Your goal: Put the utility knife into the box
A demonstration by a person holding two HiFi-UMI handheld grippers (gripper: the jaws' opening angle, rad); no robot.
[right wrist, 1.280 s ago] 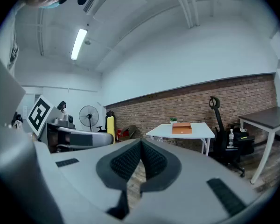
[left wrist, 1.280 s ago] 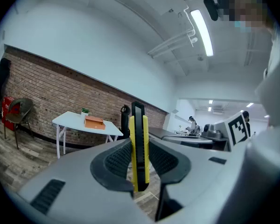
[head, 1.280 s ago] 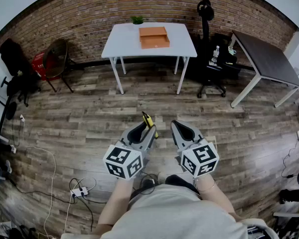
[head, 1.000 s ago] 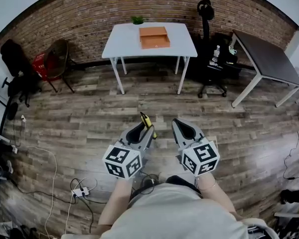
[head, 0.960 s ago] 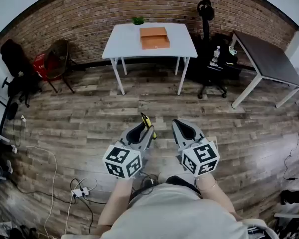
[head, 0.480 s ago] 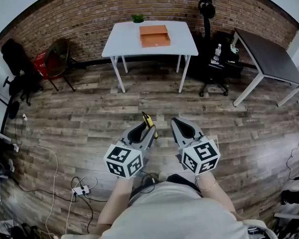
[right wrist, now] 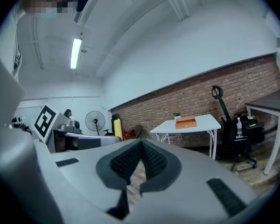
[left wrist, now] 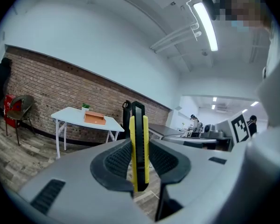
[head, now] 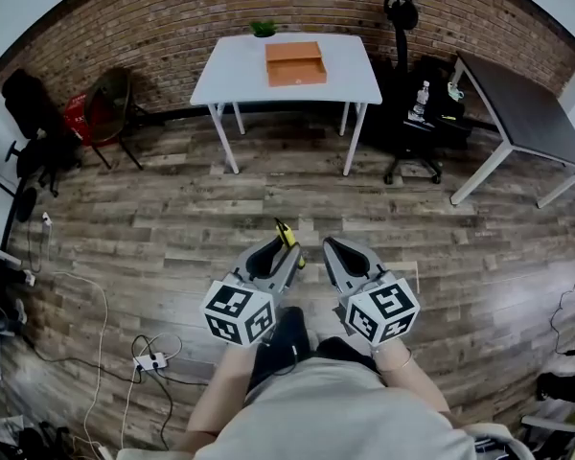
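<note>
A yellow-and-black utility knife (left wrist: pixel 139 149) stands upright between the pads of my left gripper (left wrist: pixel 139 160), which is shut on it; its tip (head: pixel 285 230) pokes out ahead of the left gripper (head: pixel 280 247) in the head view. My right gripper (head: pixel 337 253) is beside it, shut with nothing between its pads (right wrist: pixel 141 158). The orange box (head: pixel 295 62) lies open on a white table (head: pixel 232 80) far ahead by the brick wall, also seen small as the box (left wrist: pixel 94 118) in the left gripper view and the box (right wrist: pixel 185 122) in the right gripper view.
Wooden floor lies between me and the white table. A dark table (head: pixel 522 113) and a black office chair (head: pixel 409 94) stand at the right. A chair (head: pixel 101 113) with red items is at the left. Cables and a power strip (head: pixel 153 363) lie near my feet.
The view has shifted slightly forward and the table sits a bit higher in the frame. Both grippers keep their poses, the knife still held in the left one.
</note>
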